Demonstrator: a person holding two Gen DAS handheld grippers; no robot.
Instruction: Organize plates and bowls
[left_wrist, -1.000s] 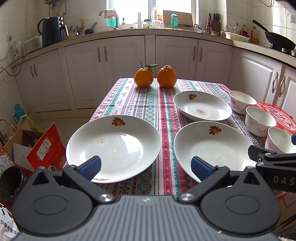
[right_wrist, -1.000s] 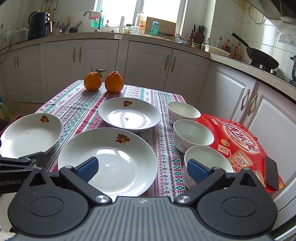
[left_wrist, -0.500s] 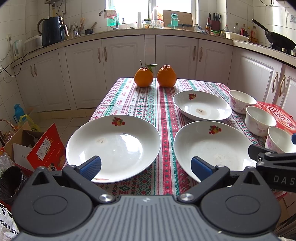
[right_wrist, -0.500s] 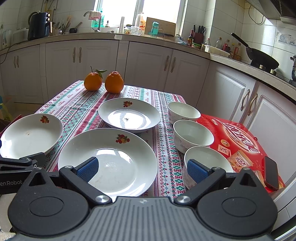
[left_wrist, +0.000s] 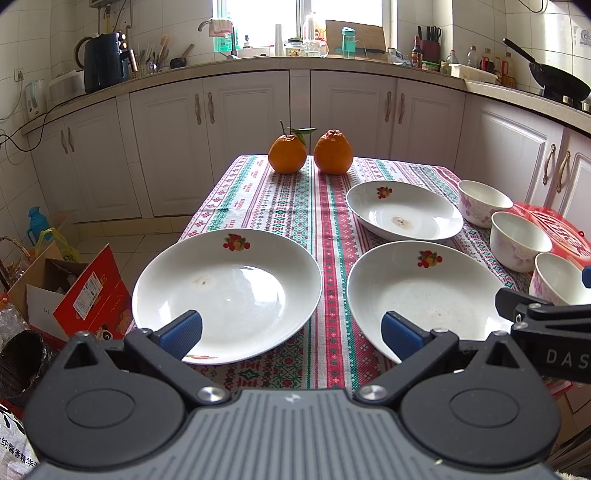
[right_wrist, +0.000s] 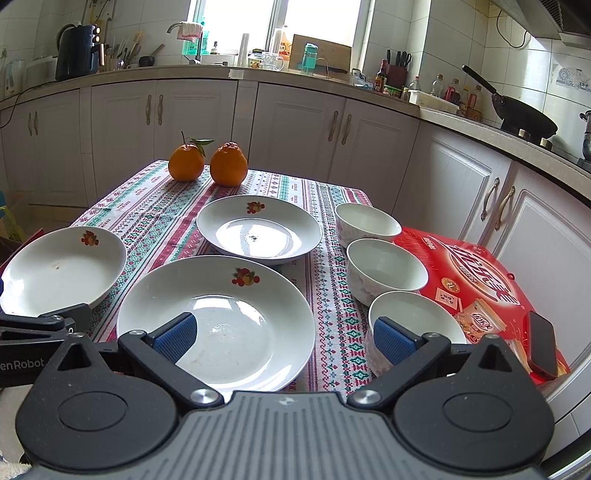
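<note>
Three white plates with a fruit motif lie on the patterned tablecloth: a near-left plate (left_wrist: 229, 291) (right_wrist: 59, 269), a near-middle plate (left_wrist: 424, 295) (right_wrist: 218, 317) and a far plate (left_wrist: 404, 216) (right_wrist: 258, 230). Three white bowls stand in a row along the right: the far bowl (right_wrist: 365, 225) (left_wrist: 482, 201), the middle bowl (right_wrist: 386, 269) (left_wrist: 519, 240) and the near bowl (right_wrist: 413, 325) (left_wrist: 557, 278). My left gripper (left_wrist: 291, 334) hovers open at the front edge, between the two near plates. My right gripper (right_wrist: 282, 338) is open, between the near-middle plate and the near bowl. Neither holds anything.
Two oranges (left_wrist: 310, 153) (right_wrist: 208, 162) sit at the table's far end. A red box (right_wrist: 476, 280) with a phone (right_wrist: 543, 343) on it lies at the right edge. Cartons (left_wrist: 74, 295) stand on the floor to the left. White cabinets (left_wrist: 243, 140) run behind.
</note>
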